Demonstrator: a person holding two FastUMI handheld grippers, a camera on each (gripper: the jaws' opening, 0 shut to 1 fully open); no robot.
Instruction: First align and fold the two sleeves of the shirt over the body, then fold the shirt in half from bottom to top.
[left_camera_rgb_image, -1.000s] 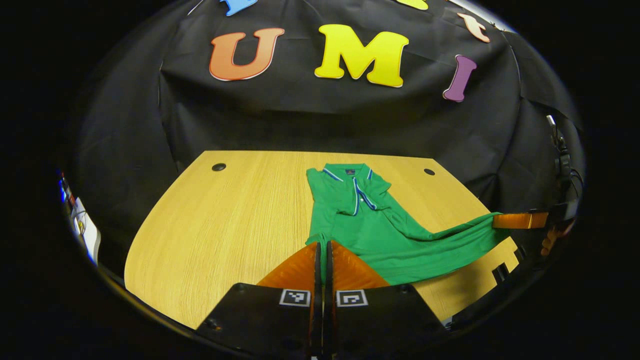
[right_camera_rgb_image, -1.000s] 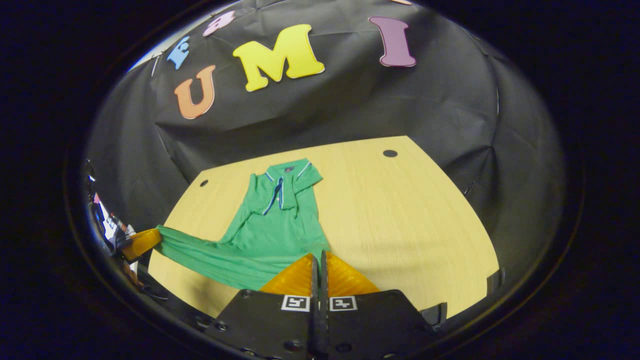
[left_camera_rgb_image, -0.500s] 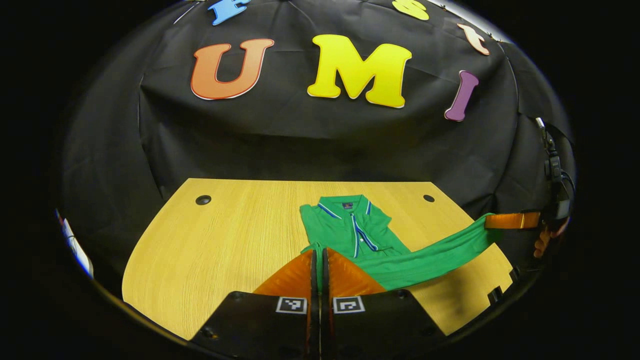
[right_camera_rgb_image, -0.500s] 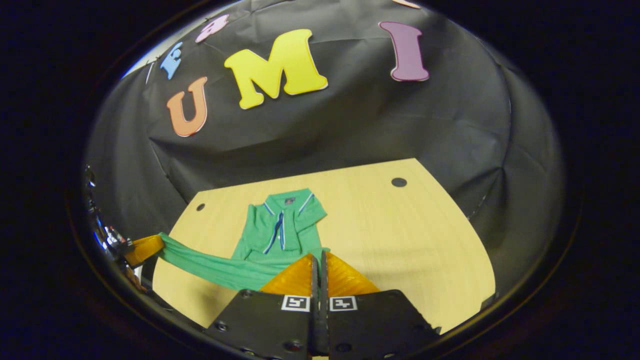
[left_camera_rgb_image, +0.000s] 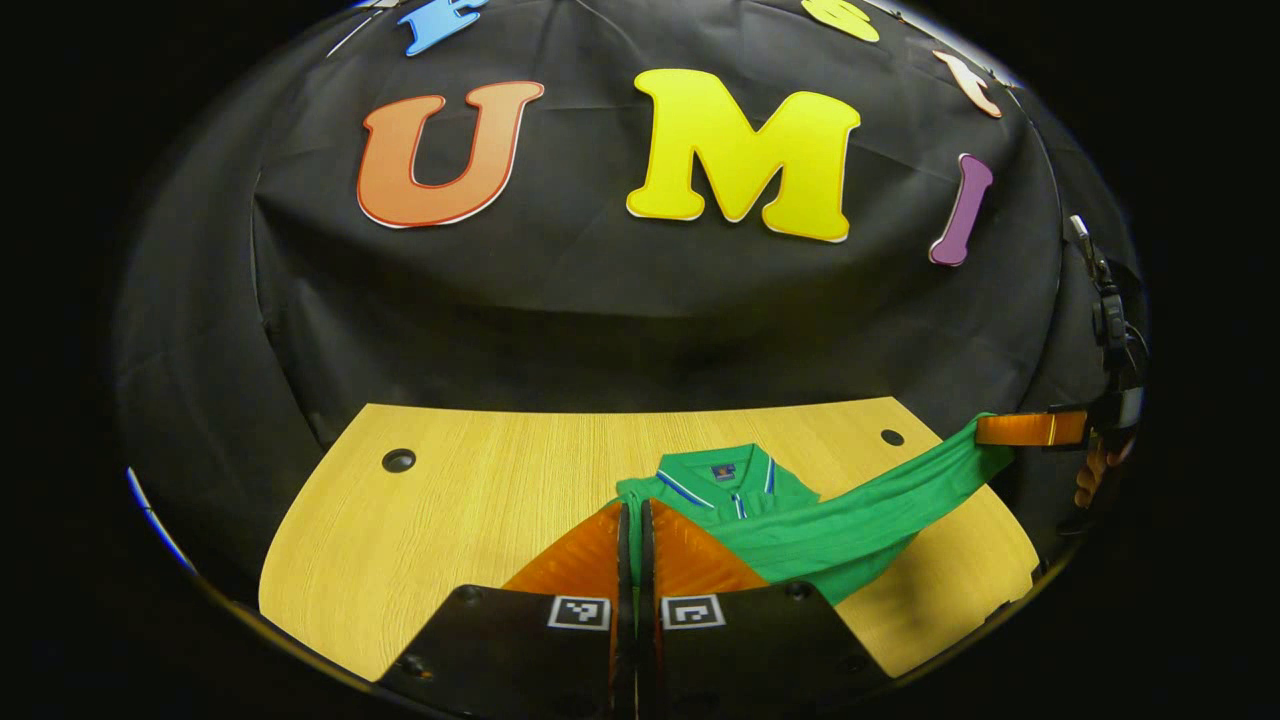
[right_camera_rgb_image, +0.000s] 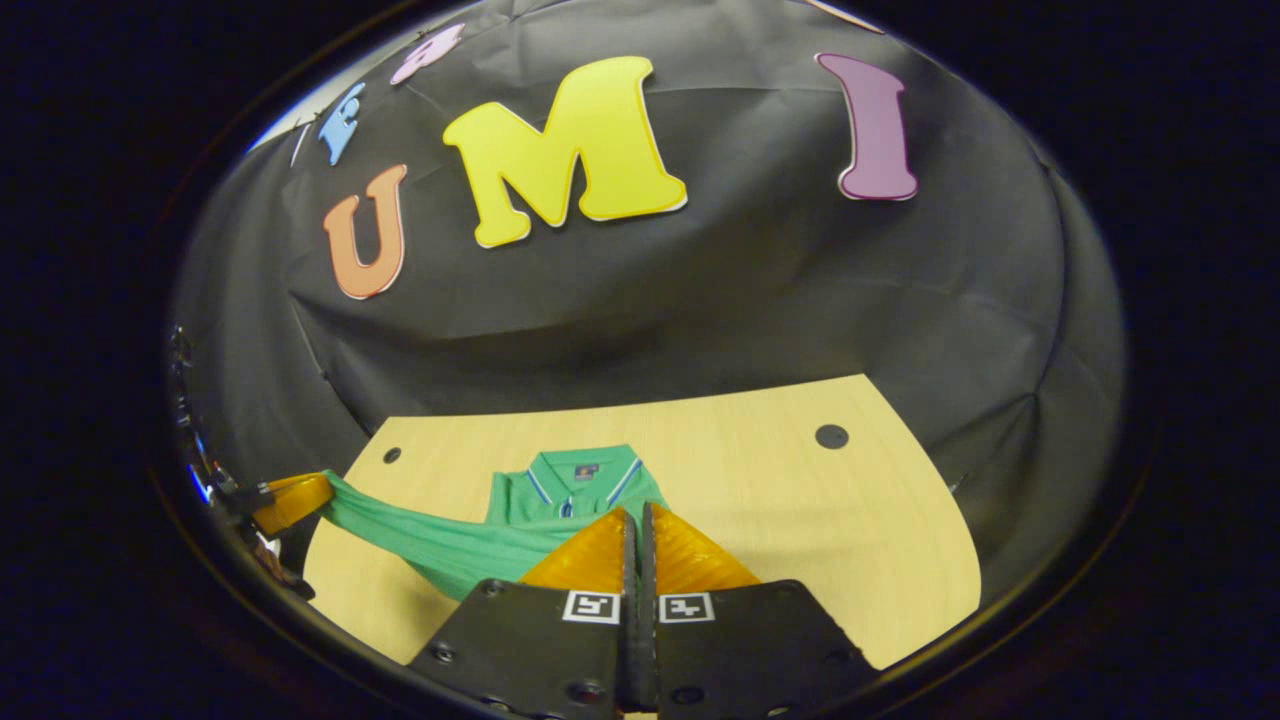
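The left claw (left_camera_rgb_image: 630, 510) is pinching one bottom corner of the green shirt (left_camera_rgb_image: 840, 525), its two fingers pressed together on the cloth at the lower centre of the left gripper view. The right claw (right_camera_rgb_image: 633, 515) is doing the same with the other bottom corner, fingers closed on the fabric at the lower centre of the right gripper view. Between the two claws the hem is hanging as a taut green band above the counter (left_camera_rgb_image: 450, 500); in the left gripper view it is running out to the right edge of the frame, in the right gripper view out to the left edge.

The collar (right_camera_rgb_image: 580, 470) is lying flat on the counter just above each claw in the frame, so the shirt's long axis is pointing away from both claws toward the far edge. Both claws look about equally near the collar. Judging from this, the bottom-to-top fold is under way, and the hem needs carrying forward evenly to land square on the shoulders.
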